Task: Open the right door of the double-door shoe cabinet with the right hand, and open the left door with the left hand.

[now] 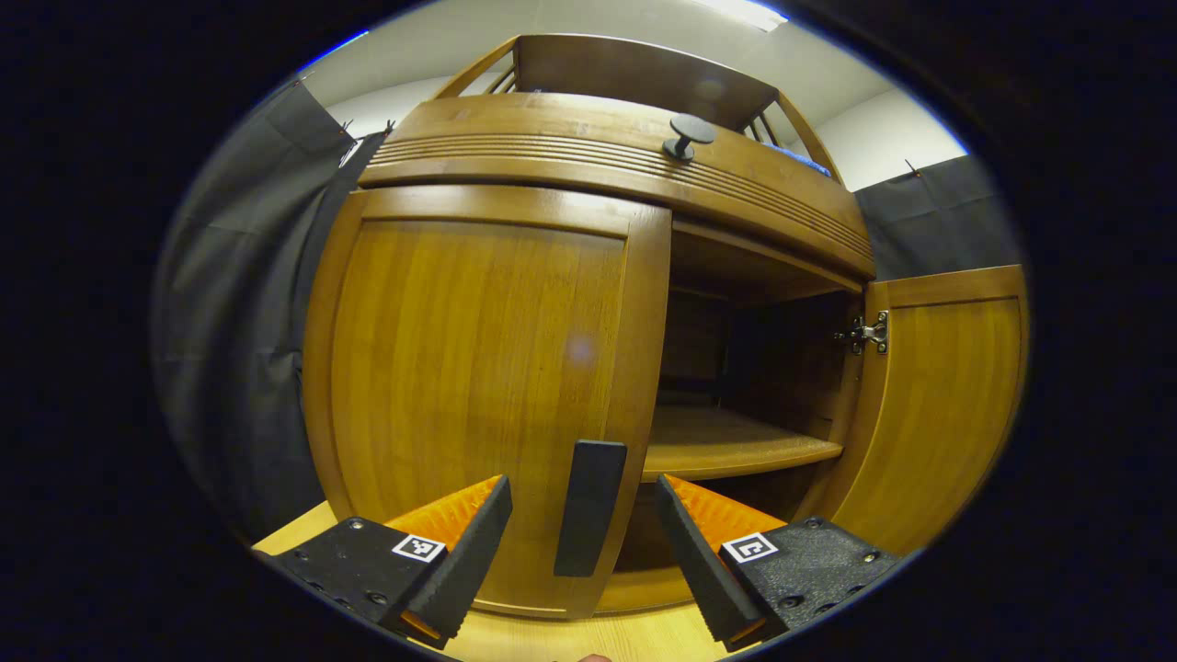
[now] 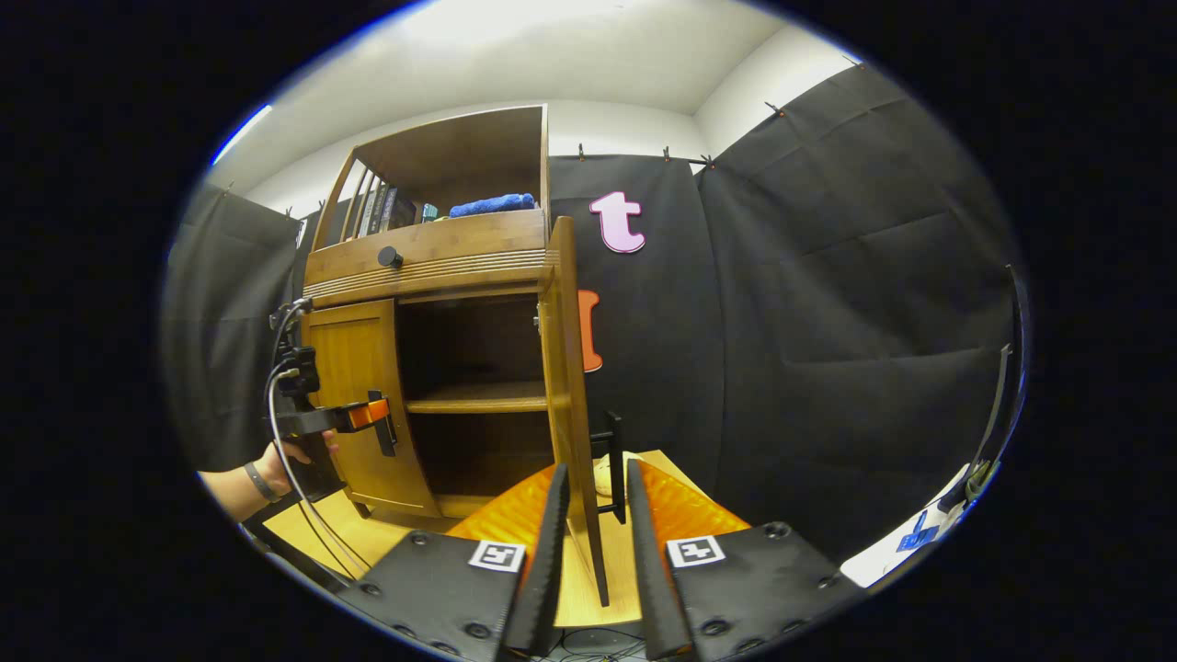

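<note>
The shoe cabinet [image 2: 432,349] stands on a pale wooden floor against black cloth. Its right door [image 2: 570,386] is swung wide, edge-on between the right gripper [image 2: 593,542] fingers — jaws narrowly apart, not pressing it. The left door [image 1: 478,368] is shut; the left gripper [image 1: 579,552], jaws wide apart, straddles its black handle [image 1: 588,506]. Inside sits a bare shelf [image 1: 726,441]. On top — a blue towel [image 2: 492,204] beside books [image 2: 377,211].

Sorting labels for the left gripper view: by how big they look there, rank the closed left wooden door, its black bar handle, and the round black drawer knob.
1. Closed left wooden door, by far the largest.
2. Black bar handle.
3. Round black drawer knob, which sits farther from the camera.
</note>
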`<action>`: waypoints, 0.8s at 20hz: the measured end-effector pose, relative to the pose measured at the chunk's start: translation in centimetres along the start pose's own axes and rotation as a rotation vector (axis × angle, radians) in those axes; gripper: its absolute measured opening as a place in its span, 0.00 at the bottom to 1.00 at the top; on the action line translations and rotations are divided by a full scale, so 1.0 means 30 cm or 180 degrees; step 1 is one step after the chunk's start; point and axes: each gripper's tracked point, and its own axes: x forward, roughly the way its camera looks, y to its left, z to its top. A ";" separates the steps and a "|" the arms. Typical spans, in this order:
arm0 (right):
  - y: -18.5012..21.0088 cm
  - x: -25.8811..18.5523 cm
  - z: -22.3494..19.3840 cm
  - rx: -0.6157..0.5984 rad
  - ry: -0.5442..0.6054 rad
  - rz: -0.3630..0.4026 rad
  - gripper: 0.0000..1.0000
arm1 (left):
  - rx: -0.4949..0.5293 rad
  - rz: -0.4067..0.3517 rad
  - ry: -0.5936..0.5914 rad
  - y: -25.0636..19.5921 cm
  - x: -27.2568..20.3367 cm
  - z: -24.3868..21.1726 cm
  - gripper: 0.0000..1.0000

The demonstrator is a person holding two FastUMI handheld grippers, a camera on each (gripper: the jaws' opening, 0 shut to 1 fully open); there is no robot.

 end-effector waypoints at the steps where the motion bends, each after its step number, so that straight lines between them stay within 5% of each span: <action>1: 0.003 -0.004 -0.004 0.0043 0.0005 -0.0035 0.59 | -0.0018 -0.0010 0.0006 0.000 0.029 -0.011 0.91; 5: -0.001 -0.003 -0.029 0.0186 0.0052 -0.0171 0.83 | 0.0065 0.0069 0.0032 -0.006 0.105 -0.038 0.91; 6: 0.005 0.003 -0.026 0.0248 0.0053 -0.0203 0.95 | 0.0063 0.0057 0.0023 -0.011 0.120 -0.038 0.91; 9: 0.008 0.024 -0.009 0.0444 0.0123 -0.0376 0.96 | 0.0054 0.0137 -0.0036 -0.004 0.132 -0.038 0.91; 16: 0.199 0.068 0.052 0.0238 0.0111 -0.0008 0.97 | 0.0069 0.0254 -0.0063 0.027 0.125 -0.068 0.90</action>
